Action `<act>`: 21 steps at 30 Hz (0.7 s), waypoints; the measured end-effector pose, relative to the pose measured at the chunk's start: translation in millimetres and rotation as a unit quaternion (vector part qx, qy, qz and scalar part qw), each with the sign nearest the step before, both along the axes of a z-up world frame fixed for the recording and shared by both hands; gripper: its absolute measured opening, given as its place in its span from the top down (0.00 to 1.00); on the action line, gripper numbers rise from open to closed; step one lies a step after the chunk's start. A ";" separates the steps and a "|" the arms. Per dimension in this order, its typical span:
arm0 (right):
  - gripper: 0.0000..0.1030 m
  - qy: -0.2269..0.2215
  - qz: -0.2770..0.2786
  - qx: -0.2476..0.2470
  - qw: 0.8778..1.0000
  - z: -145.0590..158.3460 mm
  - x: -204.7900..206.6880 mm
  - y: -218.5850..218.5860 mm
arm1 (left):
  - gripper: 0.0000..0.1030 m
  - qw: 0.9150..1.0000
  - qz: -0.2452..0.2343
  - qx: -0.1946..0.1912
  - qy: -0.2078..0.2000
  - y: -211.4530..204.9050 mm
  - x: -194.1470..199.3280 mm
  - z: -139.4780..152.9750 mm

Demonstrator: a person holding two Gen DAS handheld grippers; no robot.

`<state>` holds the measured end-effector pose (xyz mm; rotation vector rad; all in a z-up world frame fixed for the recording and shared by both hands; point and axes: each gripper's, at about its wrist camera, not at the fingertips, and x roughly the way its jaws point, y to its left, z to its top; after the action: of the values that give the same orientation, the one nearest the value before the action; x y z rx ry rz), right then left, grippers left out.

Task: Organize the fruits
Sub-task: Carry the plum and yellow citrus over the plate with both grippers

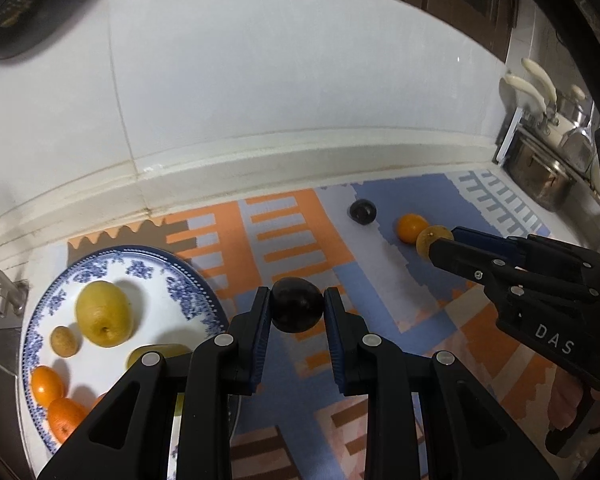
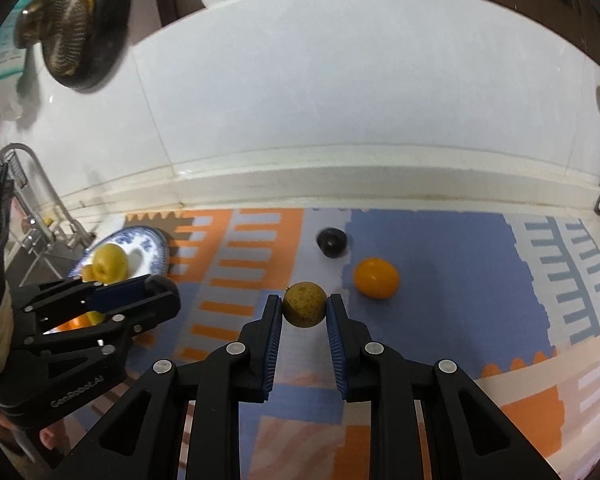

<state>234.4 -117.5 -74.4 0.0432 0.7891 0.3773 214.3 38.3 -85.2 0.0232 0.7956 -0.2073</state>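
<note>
dark plum (image 1: 297, 310) is sitting squeezed between the left gripper (image 1: 297, 312) tips | speckled brown fruit (image 2: 304, 304) is sitting pinched in the right gripper (image 2: 304, 307) | orange (image 2: 376, 278) and a second dark plum (image 2: 332, 242) are lying on the mat (image 2: 440, 264) | blue plate (image 1: 148, 268) is holding more fruit

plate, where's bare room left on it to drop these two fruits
The blue-patterned plate is bare at its back and right, between the yellow pear and the rim nearest the mat. Its front left is crowded: a small brown fruit, two oranges and another yellowish fruit under the left gripper.
</note>
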 end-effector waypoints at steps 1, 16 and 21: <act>0.77 -0.003 0.003 0.001 1.000 3.3 -2.1 1.8 | 0.74 1.000 0.002 -0.001 -0.004 1.4 -2.8 3.1; 0.77 -0.053 0.069 0.022 0.996 47.6 -27.4 46.8 | 0.74 0.996 0.070 -0.008 -0.051 47.2 -48.4 34.9; 0.77 -0.061 0.094 0.025 0.993 53.7 -31.0 64.8 | 0.74 0.994 0.093 -0.006 -0.057 65.2 -60.3 39.4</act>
<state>203.4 -52.6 -20.7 -0.0074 0.6635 0.5731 154.0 103.5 -45.8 -0.0504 0.6774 -0.0344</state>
